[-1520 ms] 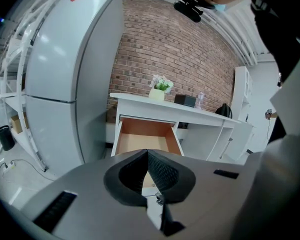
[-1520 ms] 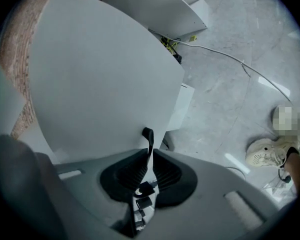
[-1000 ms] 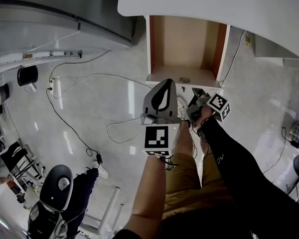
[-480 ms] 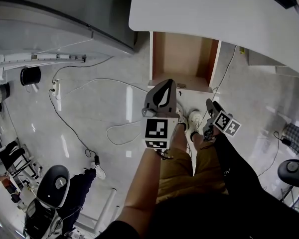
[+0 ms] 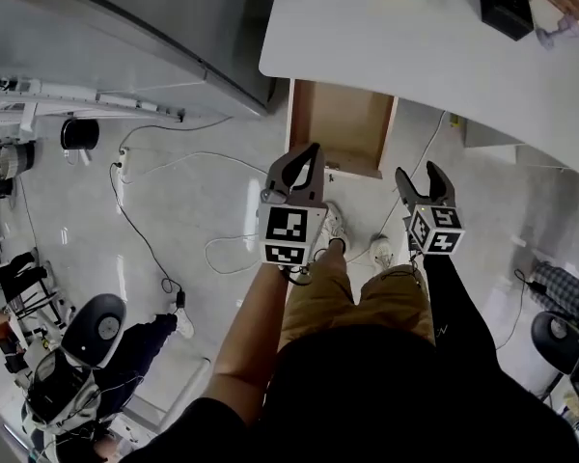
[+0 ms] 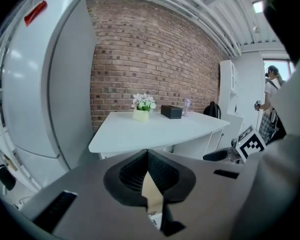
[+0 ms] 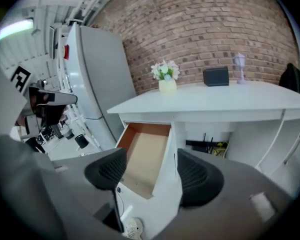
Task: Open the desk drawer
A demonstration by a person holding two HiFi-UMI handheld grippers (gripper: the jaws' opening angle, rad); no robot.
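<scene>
Since the drawer (image 5: 340,128) already stands pulled out from under the left end of the desk (image 5: 415,56), I judge the opening done, with no pull left to make. The drawer lies ahead of me and well below both grippers. Its long axis runs from the desk straight toward me, and its tan inside is bare as far as I can see.

My left gripper (image 5: 309,157) has its jaws together at the tips, with nothing clamped. From my head it sits over the drawer's near left corner, so it looks the nearer of the two. My right gripper (image 5: 423,179) hangs off to the right of the drawer, clear of its side wall. Its jaws have just been opening and now stand apart, with nothing between them. Looking along them, I see the drawer far beyond the gap, untouched.

Should any further move be wanted, I judge it would have to go down and forward, along that near-to-far axis.
</scene>
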